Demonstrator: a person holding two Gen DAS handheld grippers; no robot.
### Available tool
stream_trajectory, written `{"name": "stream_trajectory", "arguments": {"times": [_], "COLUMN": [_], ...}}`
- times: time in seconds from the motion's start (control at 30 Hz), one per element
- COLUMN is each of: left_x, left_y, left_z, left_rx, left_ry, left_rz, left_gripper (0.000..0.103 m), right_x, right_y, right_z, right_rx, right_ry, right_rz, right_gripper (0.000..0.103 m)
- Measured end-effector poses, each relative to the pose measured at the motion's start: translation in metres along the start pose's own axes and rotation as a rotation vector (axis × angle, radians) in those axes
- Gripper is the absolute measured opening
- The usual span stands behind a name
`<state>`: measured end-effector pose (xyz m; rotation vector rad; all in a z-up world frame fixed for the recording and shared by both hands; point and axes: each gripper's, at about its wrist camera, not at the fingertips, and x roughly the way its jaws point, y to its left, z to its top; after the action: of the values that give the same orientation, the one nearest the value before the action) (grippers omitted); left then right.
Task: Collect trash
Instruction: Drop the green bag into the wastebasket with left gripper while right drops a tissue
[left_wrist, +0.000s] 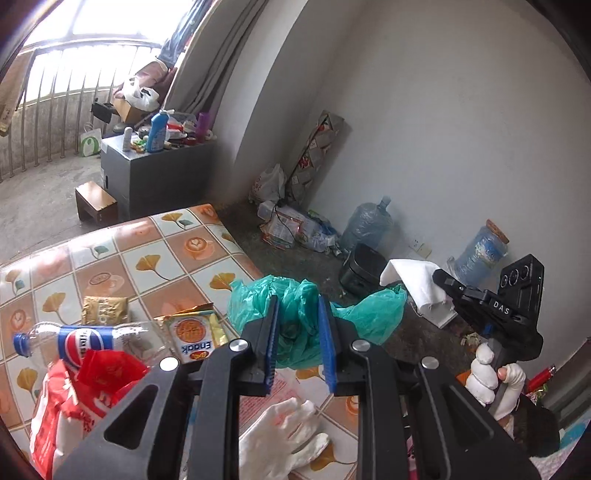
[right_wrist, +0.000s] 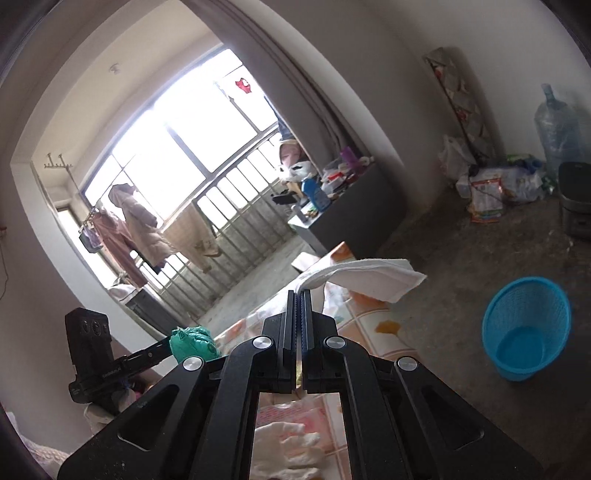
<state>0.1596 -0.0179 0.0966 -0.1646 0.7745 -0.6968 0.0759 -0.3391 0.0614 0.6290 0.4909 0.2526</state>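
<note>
Green bag (left_wrist: 295, 314) between left tongs (left_wrist: 296, 325) (gripped)

Your left gripper (left_wrist: 297, 328) clamps the green plastic bag (left_wrist: 295, 314) at the table's (left_wrist: 177, 254) right edge; your right gripper (left_wrist: 441, 278) pinches a white tissue (left_wrist: 413, 277).

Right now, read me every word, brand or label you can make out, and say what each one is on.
"DAS": on the right gripper body.
"Enaak", upside down: yellow snack packet.
Pepsi logo, lettering blurred: plastic bottle.
Red bag print: unreadable.
Gold packet print: too blurred.
Left gripper body lettering: too small.
</note>
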Motion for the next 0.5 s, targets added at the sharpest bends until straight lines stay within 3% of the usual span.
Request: {"name": "stream_trajectory", "arguments": {"times": [0.17, 0.27, 0.5], "left_x": [0.127, 0.205, 0.359], "left_y": [-0.054, -0.085, -0.142], "left_z": [0.038, 0.043, 0.035], "left_rx": [0.106, 0.174, 0.291], "left_ry": [0.192, 0.303, 0.433], "left_rz": [0.043, 0.040, 0.055], "left_gripper": [0.020, 0.020, 0.023], "right_x": [0.007, 0.023, 0.054], "right_y": [-0.076, -0.121, -0.215], "right_z": [0.005, 0.004, -0.001], "right_rx": [0.103, 0.162, 0.252], "right_ry": [-0.012, 0.018, 0.098], "right_rz": [-0.148, -0.206, -0.334], "right_gripper": [0.001, 0.001, 0.004]}}
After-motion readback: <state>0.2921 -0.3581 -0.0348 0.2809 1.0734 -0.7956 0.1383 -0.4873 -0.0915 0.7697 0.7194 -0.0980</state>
